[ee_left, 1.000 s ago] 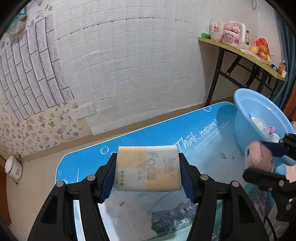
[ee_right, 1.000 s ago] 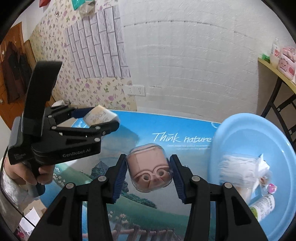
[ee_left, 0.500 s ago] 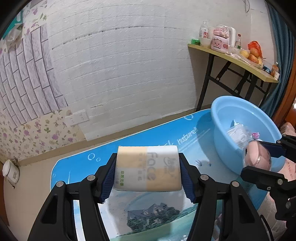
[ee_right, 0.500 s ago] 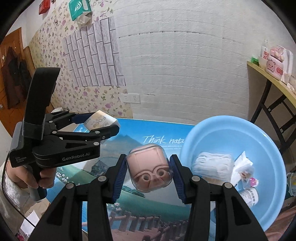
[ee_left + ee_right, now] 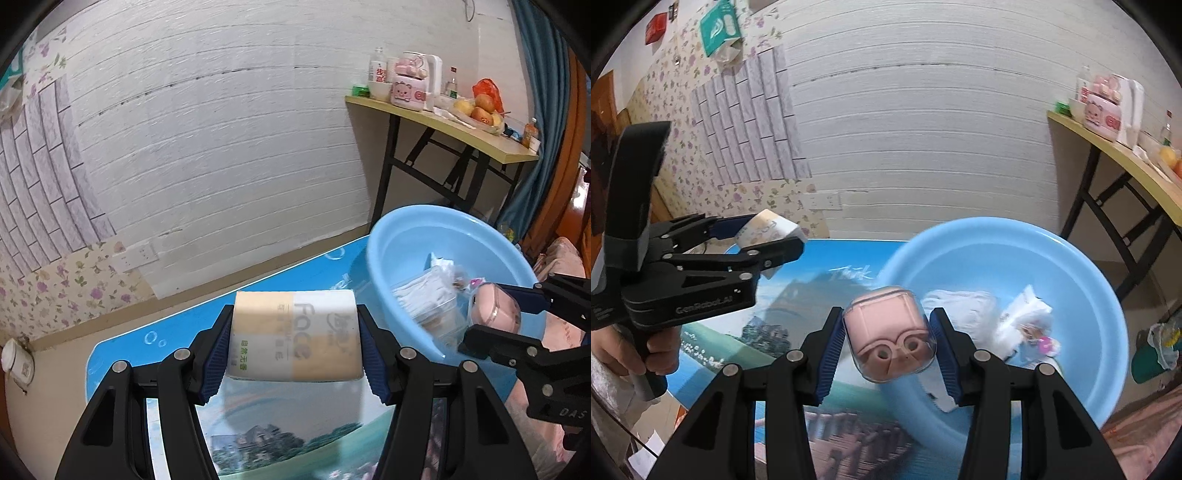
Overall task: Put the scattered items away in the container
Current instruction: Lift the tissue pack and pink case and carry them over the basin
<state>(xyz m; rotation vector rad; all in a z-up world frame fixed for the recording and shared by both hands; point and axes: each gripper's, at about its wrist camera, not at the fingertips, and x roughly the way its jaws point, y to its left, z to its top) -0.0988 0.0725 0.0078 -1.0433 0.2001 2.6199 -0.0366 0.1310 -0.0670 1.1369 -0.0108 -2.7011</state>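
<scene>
My left gripper (image 5: 293, 345) is shut on a white and tan tissue pack (image 5: 295, 334), held above the blue printed table (image 5: 155, 332) left of the light blue basin (image 5: 384, 236). In the right wrist view that left gripper (image 5: 775, 240) shows at the left with the tissue pack (image 5: 768, 227). My right gripper (image 5: 888, 341) is shut on a pink earbud case in a clear cover (image 5: 888, 339), just over the near rim of the basin (image 5: 1100, 295). The same case (image 5: 495, 308) appears at the right of the left wrist view.
The basin holds a white packet (image 5: 960, 299), a crumpled wrapper (image 5: 1027, 317) and a small pink item (image 5: 1045, 343). A yellow side table (image 5: 443, 125) with bottles and fruit stands at the back right by a white brick wall. A hand (image 5: 628, 354) grips the left tool.
Both grippers have moved right towards the basin, carrying their items. The basin now sits closer and larger in both views; the earbud case has reached its near rim.
</scene>
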